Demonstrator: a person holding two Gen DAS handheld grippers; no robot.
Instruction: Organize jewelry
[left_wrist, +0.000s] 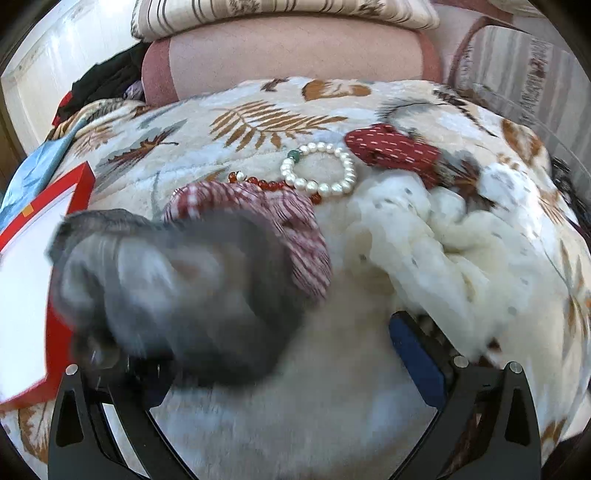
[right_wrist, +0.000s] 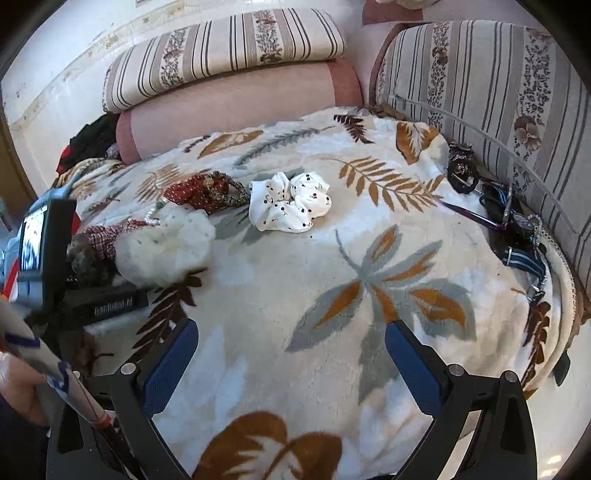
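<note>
On the blanket, two bracelets.

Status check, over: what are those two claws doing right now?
Left gripper open, grey scrunchie blurred at its left finger. Right gripper open, empty. Pearl bracelet untouched.

A leaf-print blanket covers what seems a sofa, with striped cushions behind.
</note>
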